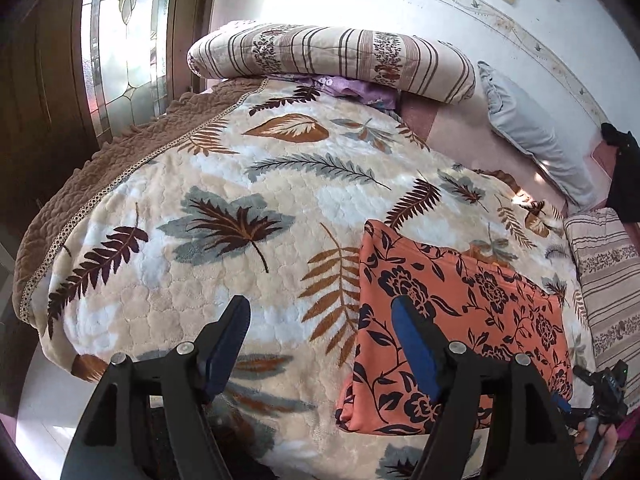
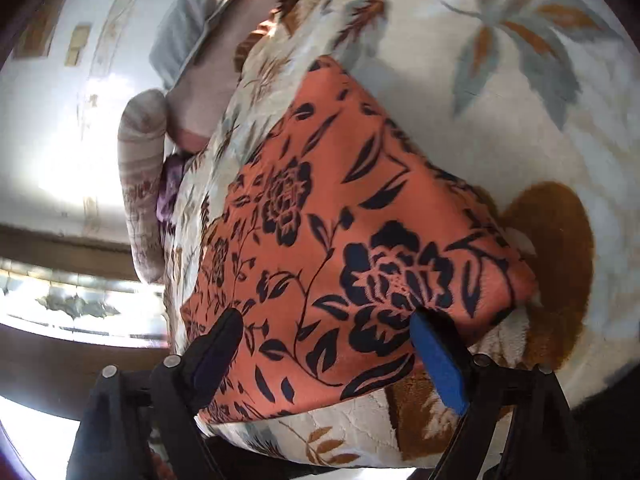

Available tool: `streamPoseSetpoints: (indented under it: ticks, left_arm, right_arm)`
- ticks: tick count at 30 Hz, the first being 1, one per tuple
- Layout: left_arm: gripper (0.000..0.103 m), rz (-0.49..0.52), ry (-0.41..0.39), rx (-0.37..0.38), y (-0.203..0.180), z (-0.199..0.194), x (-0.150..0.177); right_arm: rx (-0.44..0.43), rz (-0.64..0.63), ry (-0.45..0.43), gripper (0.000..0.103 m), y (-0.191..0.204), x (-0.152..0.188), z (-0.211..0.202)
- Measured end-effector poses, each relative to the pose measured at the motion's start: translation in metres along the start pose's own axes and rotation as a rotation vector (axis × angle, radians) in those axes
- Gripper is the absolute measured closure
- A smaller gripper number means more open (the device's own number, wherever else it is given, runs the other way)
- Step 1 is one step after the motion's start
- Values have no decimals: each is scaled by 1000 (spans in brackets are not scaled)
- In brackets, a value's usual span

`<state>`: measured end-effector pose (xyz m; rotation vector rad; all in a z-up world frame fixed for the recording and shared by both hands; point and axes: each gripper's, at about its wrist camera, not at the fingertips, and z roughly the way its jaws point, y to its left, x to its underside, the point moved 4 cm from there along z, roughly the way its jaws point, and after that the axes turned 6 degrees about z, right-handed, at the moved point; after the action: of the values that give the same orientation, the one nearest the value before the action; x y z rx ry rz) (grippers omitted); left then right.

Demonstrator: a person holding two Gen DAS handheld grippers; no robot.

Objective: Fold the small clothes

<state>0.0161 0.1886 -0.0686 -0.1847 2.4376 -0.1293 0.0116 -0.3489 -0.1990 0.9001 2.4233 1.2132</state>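
Both hand-held grippers stand with jaws spread wide and nothing between them: the left hand-held gripper [image 1: 320,322] hovers over the blanket beside the garment, its right finger overlapping the cloth's near-left part in view, and the right hand-held gripper [image 2: 326,336] hangs low over the garment's near edge. The orange floral garment [image 1: 460,320] lies on the leaf-patterned blanket [image 1: 224,184] covering the bed, already folded into a compact, roughly rectangular stack with layered edges. From here the main risk, as I judge it, is a pinch that catches only the top layer, so the fold peels open when lifted; a deeper bite could instead snag the plush blanket along with the cloth and drag it. The fabric looks thin and slippery, so an uneven pull from one side could skew the stack. The left wrist view shows the whole bed: the garment sits toward the near right, well apart from the striped rolled quilt [image 1: 332,56] and the grey pillow [image 1: 536,136] at the far side, with a second striped cushion [image 1: 608,280] near its right edge. The right wrist view gives what that lacks: a close look at the garment's near corner [image 2: 516,284], where stacked layers lift slightly off the blanket, though motion blur softens the detail.
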Motion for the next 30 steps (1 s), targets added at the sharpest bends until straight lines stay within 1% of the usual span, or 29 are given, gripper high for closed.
streamPoseSetpoints:
  ticks: [1,2,4,6,7,9,10,12,14,16,17,18,19,20,22,24,25,27,28,29,30]
  left_arm:
    - [29,8,0,-8,0,0,1]
    - [29,14,0,-14,-1,0,2]
    - [29,18,9,-15,-3,5,3]
    - [29,7,29,-13,-5,11,3]
    - [29,-2,30,2,-7,12,3]
    - [29,-17,32,16,-9,11,0]
    - [29,-15,29,16,-10,8,-4]
    - [29,-10,-14,2,-9,-5,-15]
    - [29,-25,-71,-23,-7,-20,-27]
    - [24,-33,-99,-21,-10,-27,-33]
    - [20,-17,-111,-20,-15,-26,-33]
    - [18,9,-109,-33,-21,-22,-31]
    - [18,40,-92,-38,-29,-14,-26]
    - [18,67,-66,-28,-38,-4,-20]
    - [18,92,15,-2,-55,17,-3]
    - [18,124,48,47,-76,32,14]
    - [18,152,59,48,-86,39,23]
    - [18,211,96,44,-100,58,43]
    - [18,233,144,33,-103,73,56]
    - [18,242,216,-3,-101,90,70]
    - [16,251,254,-25,-98,101,81]
  right_arm:
    - [-18,12,-12,15,2,-1,-5]
    - [-16,-7,-26,15,9,-1,-10]
    - [-18,-80,-56,15,29,-2,-18]
    - [-48,-135,-42,12,47,-2,-16]
    - [-51,-147,-29,11,51,-2,-11]
    - [3,-137,-7,11,44,-5,1]
    - [30,-105,-6,11,36,-6,4]
    - [10,-52,-38,11,24,-9,-3]
    - [12,-48,-85,11,22,-9,-16]
    - [-13,-68,-108,11,27,-4,-30]
    - [-38,-84,-120,11,29,0,-37]
    - [-40,-92,-126,11,28,6,-40]
    - [-23,-89,-115,11,26,11,-39]
    - [-15,-84,-87,11,24,16,-35]
    - [-13,-84,-39,11,24,21,-25]
    - [-20,-100,-50,11,32,18,-22]
    - [-35,-113,-54,11,38,15,-20]
    - [-60,-121,-48,11,46,4,-12]
    - [-74,-121,-30,11,48,-1,-5]
    - [-70,-126,-8,11,45,-7,4]
    - [-29,-121,-10,11,36,-13,12]
